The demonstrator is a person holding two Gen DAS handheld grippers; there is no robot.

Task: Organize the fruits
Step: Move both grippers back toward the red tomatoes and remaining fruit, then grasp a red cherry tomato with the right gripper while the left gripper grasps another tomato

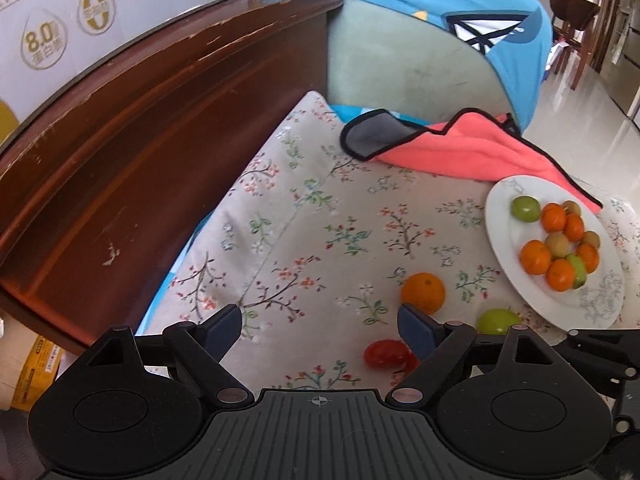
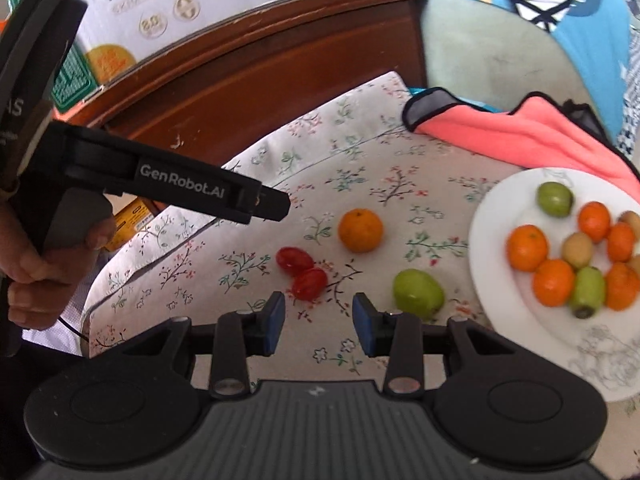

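Observation:
A white plate [image 2: 496, 216] at the right holds several tangerines, small green fruits and brownish fruits; it also shows in the left wrist view [image 1: 504, 216]. On the floral cloth lie a loose tangerine [image 2: 360, 230] [image 1: 423, 292], two red cherry tomatoes [image 2: 294, 259] [image 1: 386, 353] and a green fruit [image 2: 418, 294] [image 1: 498, 320]. My right gripper [image 2: 319, 322] is open and empty, just short of the tomatoes. My left gripper [image 1: 320, 326] is open and empty; its right finger stands between the tangerine and a tomato. The left gripper's body [image 2: 176, 188] is in the right wrist view.
A dark wooden cabinet edge [image 1: 160, 112] runs along the left, with milk cartons [image 1: 100, 12] on top. A pink cloth [image 1: 472, 152] lies behind the plate. A grey-green chair back [image 1: 400, 68] draped in blue fabric stands at the back.

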